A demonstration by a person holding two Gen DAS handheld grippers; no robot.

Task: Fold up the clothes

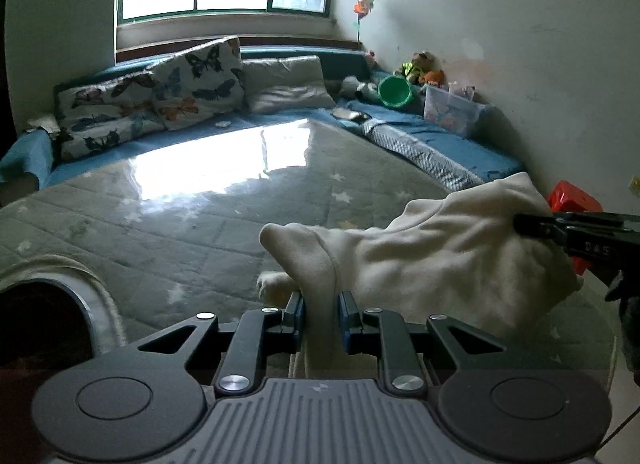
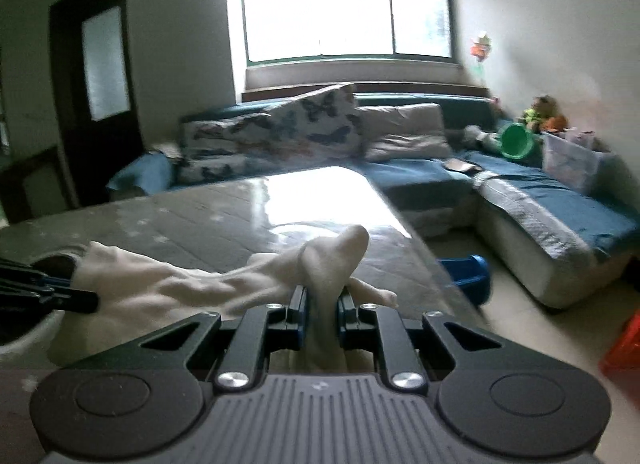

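A cream-white garment (image 1: pixel 436 256) hangs stretched between my two grippers, just above the grey quilted table cover (image 1: pixel 160 224). My left gripper (image 1: pixel 322 310) is shut on a bunched fold of the garment that passes up between its blue pads. In the left wrist view my right gripper (image 1: pixel 532 224) comes in from the right edge and pinches the cloth's far corner. In the right wrist view my right gripper (image 2: pixel 322 304) is shut on another bunch of the garment (image 2: pixel 192 284), and my left gripper (image 2: pixel 86 302) bites it at the left edge.
A blue corner sofa (image 2: pixel 560 208) with butterfly cushions (image 1: pixel 188 84), a green bucket (image 1: pixel 395 91) and a clear box (image 1: pixel 452 108) runs behind and right of the table. A red stool (image 1: pixel 574 200) and a blue stool (image 2: pixel 468 272) stand on the floor. A round opening (image 1: pixel 44 320) lies at the table's left.
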